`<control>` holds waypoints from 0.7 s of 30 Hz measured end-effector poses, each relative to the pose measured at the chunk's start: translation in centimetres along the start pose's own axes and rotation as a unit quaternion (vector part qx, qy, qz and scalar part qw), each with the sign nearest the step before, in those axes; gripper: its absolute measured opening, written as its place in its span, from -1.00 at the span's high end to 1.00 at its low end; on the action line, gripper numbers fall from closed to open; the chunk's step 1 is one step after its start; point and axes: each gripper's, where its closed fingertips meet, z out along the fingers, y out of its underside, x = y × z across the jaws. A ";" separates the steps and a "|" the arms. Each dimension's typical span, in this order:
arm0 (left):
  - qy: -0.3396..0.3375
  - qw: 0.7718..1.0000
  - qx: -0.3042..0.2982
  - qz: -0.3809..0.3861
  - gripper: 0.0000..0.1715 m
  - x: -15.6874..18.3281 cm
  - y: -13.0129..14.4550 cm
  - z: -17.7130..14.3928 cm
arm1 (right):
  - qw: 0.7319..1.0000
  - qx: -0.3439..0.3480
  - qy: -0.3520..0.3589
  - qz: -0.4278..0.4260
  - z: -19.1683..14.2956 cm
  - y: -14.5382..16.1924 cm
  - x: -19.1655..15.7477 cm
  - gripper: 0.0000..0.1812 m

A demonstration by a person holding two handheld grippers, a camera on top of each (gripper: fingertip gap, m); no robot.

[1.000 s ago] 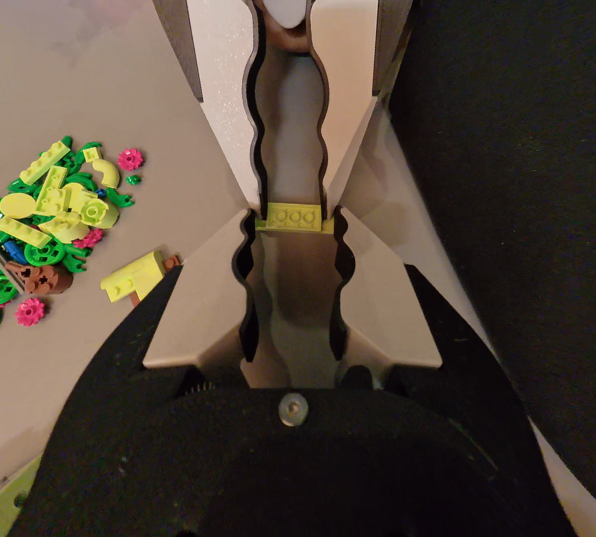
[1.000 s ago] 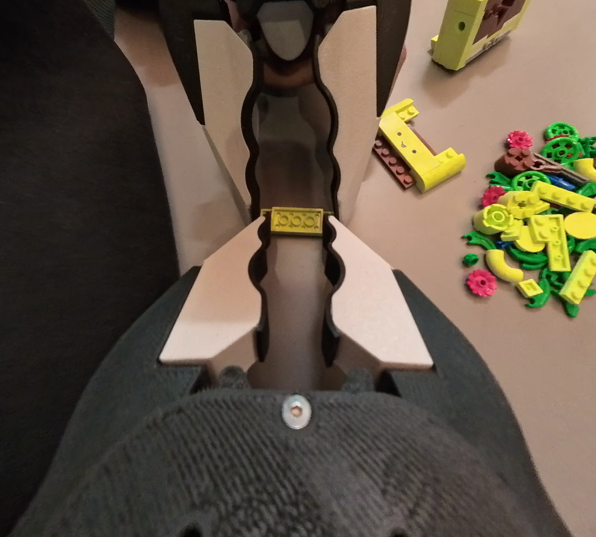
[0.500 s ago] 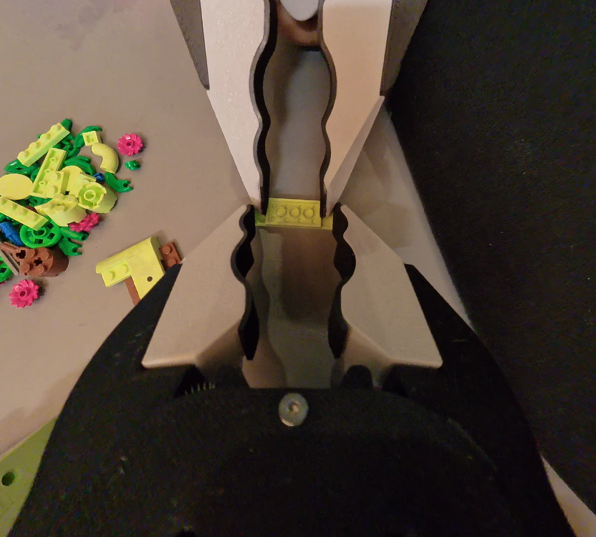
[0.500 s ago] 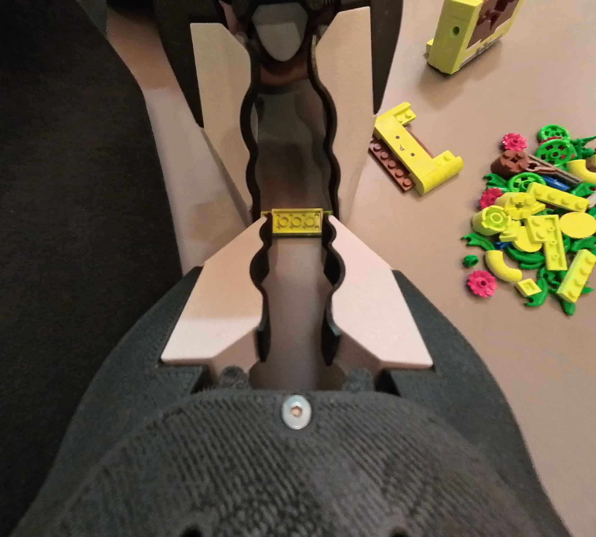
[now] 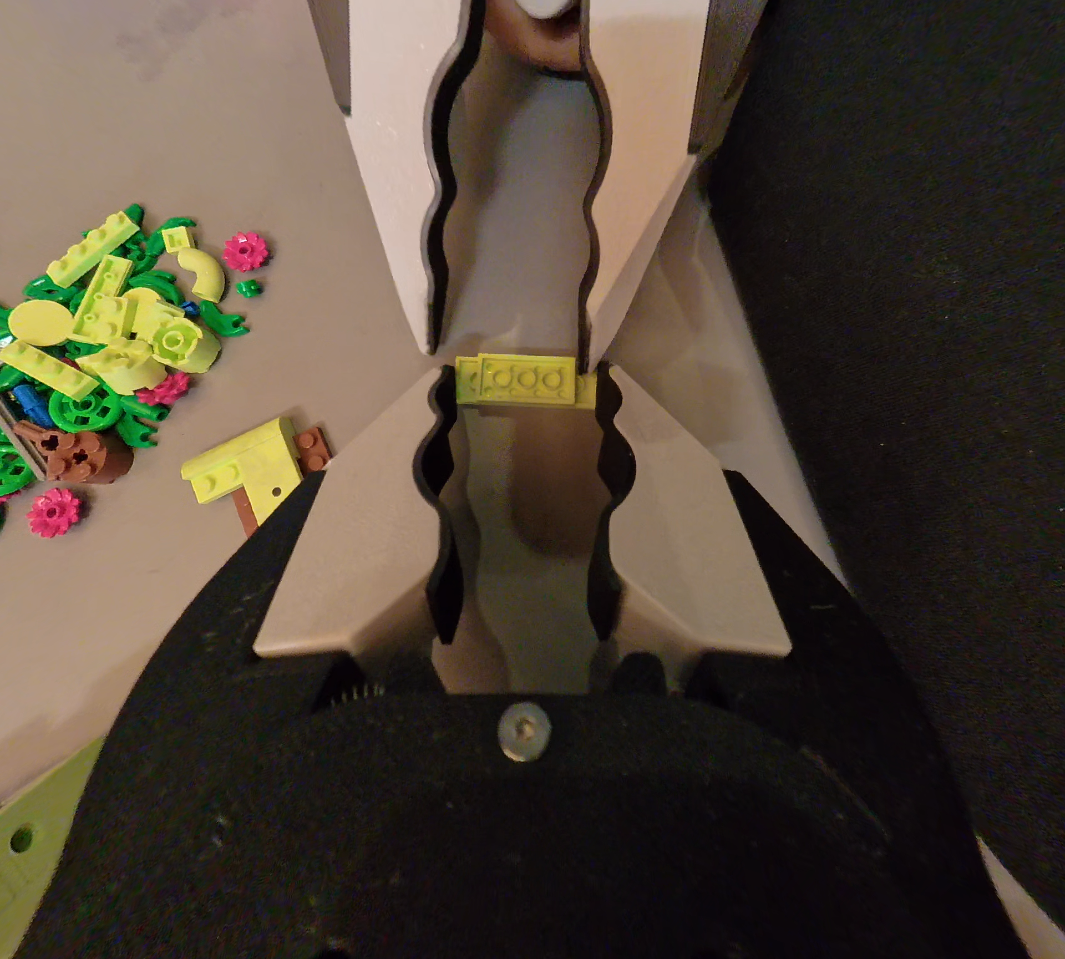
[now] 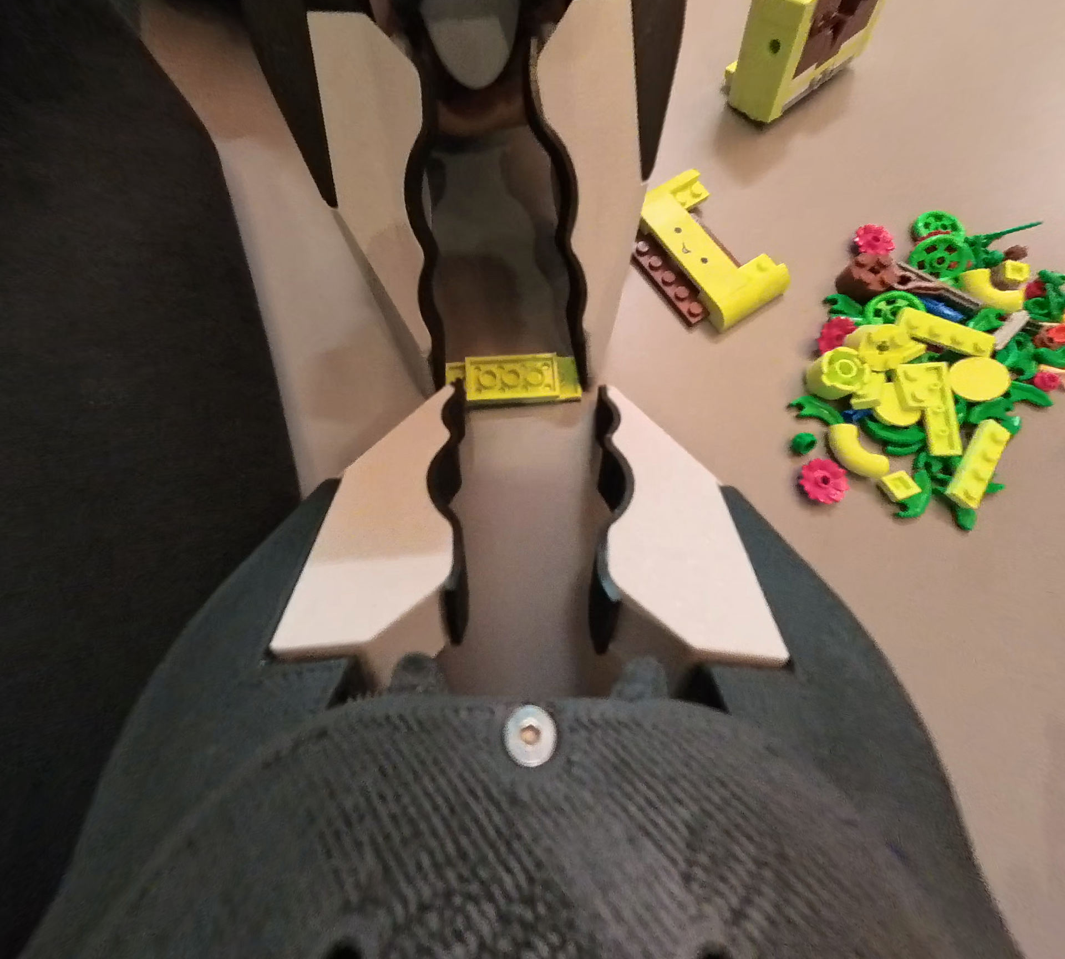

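Between opposed fingers [image 5: 605,401] tip-to-tip: lime plates [image 5: 527,379], left holding

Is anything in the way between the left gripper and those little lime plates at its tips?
Nothing visible. The left gripper clamps the lime plates directly. The right gripper faces it tip to tip, jaws slightly wider. The loose brick pile lies off to the side.

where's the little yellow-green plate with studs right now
The yellow-green plate sits mid-frame in both wrist views, between the tips of the left hand-held gripper and the right hand-held gripper, above the table.
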 end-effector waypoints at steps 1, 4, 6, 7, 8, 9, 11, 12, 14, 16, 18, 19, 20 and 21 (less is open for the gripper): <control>0.000 1.000 0.000 -0.001 0.43 0.0 0.0 0.0 | 1.000 -0.005 -0.002 0.002 0.3 0.1 -0.2 0.54; 0.000 1.000 0.000 -0.003 0.43 0.0 0.0 0.0 | 1.000 -0.006 -0.003 0.006 0.8 0.2 -0.7 0.58; -0.001 1.000 0.000 -0.003 0.43 0.0 0.0 0.0 | 1.000 -0.007 -0.002 0.009 0.8 0.2 -0.8 0.58; -0.001 1.000 0.000 -0.002 0.43 0.0 0.0 0.0 | 1.000 -0.007 -0.003 0.010 0.9 0.0 -1.1 0.58; -0.001 1.000 0.000 -0.003 0.43 0.0 0.0 0.0 | 1.000 -0.008 -0.004 0.012 0.9 0.0 -1.3 0.57; -0.001 1.000 0.001 -0.007 0.43 0.0 -0.1 0.0 | 1.000 -0.010 -0.003 0.013 0.9 0.1 -1.0 0.57; -0.003 1.000 0.001 -0.012 0.43 0.0 -0.1 0.0 | 1.000 -0.015 0.005 0.006 1.0 0.4 -0.5 0.59; -0.006 1.000 0.001 -0.011 0.43 0.0 -0.1 0.0 | 1.000 -0.015 0.006 -0.002 1.0 0.3 -0.9 0.64; -0.009 1.000 0.001 -0.012 0.43 0.0 -0.1 0.0 | 1.000 -0.015 0.007 -0.007 1.1 0.2 -1.3 0.66; -0.011 1.000 0.000 -0.011 0.43 -0.1 -0.1 0.0 | 1.000 -0.010 0.004 -0.006 1.1 0.3 -1.4 0.66; -0.011 1.000 0.001 -0.011 0.43 -0.1 -0.1 0.0 | 1.000 -0.008 -0.006 -0.008 1.2 0.3 -1.5 0.66; -0.011 1.000 0.001 -0.011 0.43 0.0 -0.1 0.0 | 1.000 -0.011 -0.012 -0.010 1.3 0.3 -1.3 0.66; -0.009 1.000 0.001 -0.012 0.43 0.0 -0.1 0.0 | 1.000 -0.017 -0.019 -0.011 1.4 0.4 -1.1 0.65; -0.007 1.000 0.001 -0.013 0.43 0.0 -0.1 0.0 | 0.999 -0.023 -0.027 -0.010 1.5 0.5 -1.0 0.65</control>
